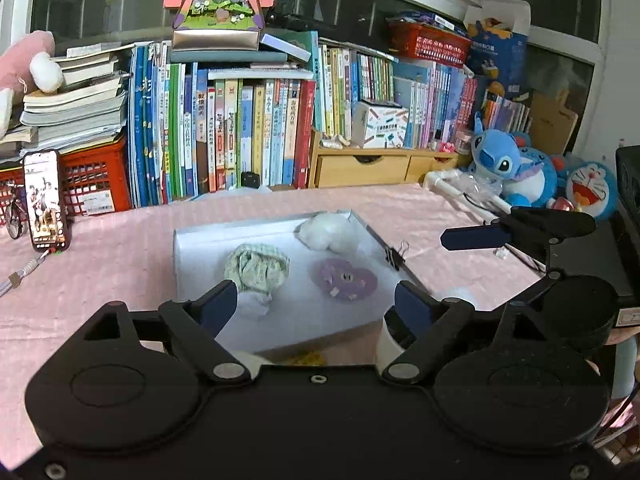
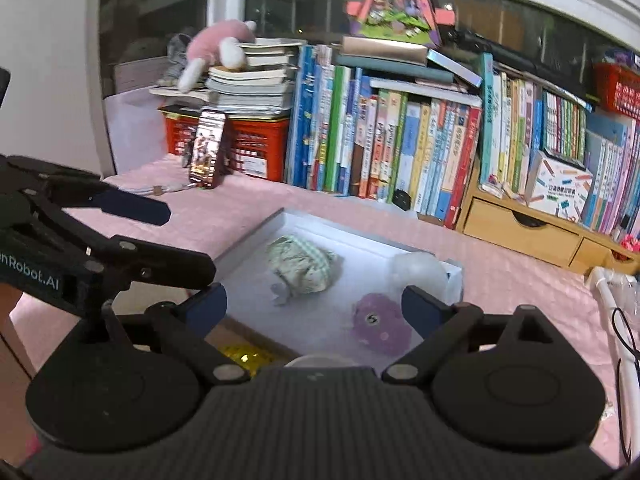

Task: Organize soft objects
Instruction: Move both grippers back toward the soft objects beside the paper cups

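Left gripper [image 1: 316, 304] open, clear above white tray [image 1: 188, 248]

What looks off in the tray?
Nothing spilled or damaged. In the white tray, the green checked cloth lies crumpled, a white scrap loose beside it. A binder clip sits on the tray's rim.

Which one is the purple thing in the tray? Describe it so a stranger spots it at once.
On the pink tablecloth before the wall of books lies a shallow white tray holding three soft things. The purple pad lies flat at the near right, beside the green cloth bundle and in front of the white fluff. Only it is flat, heart-shaped and purple.
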Motion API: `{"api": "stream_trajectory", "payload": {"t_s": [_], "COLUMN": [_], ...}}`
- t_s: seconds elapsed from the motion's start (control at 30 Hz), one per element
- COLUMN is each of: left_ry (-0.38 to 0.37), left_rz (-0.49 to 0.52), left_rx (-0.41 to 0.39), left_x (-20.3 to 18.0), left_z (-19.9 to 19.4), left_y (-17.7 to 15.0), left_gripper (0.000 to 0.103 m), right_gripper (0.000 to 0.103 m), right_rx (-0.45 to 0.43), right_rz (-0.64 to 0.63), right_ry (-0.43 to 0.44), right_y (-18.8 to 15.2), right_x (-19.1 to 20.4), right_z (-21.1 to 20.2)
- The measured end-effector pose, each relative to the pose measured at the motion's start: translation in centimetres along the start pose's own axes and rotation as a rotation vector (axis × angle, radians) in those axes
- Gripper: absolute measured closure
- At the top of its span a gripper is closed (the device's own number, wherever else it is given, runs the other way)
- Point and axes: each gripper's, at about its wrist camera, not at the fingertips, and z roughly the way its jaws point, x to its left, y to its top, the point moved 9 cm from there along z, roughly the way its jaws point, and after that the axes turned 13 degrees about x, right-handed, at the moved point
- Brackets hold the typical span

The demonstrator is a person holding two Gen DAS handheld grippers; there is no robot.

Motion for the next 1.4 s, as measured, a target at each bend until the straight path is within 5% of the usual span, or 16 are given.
{"api": "stream_trajectory", "payload": {"t_s": [0.43, 0.73, 1.4], "left_ry": [-0.062, -0.043, 0.148], "left_rz": [0.008, -0.004, 0.008], "left_rx": [-0.01, -0.006, -0.108], "left_x": [-1.7, -1.2, 1.2], "left_z": [-2.2, -2.2, -2.7], "left_y": [-6.3, -7.7, -11.8], "left_gripper": [0.017, 0.017, 0.01], "right_gripper": [0.003, 0.003, 0.003], "right_rx": [-0.045, -0.046, -0.064], "right_rz": [-0.091, -0.122, -0.145], "right_ry": [-0.002, -0.017, -0.018], "right_y": [-4.9, -6.6, -9.2], "right_x": [4.3, 5.4, 7.4], "right_z": [-2.1, -2.0, -1.3]}}
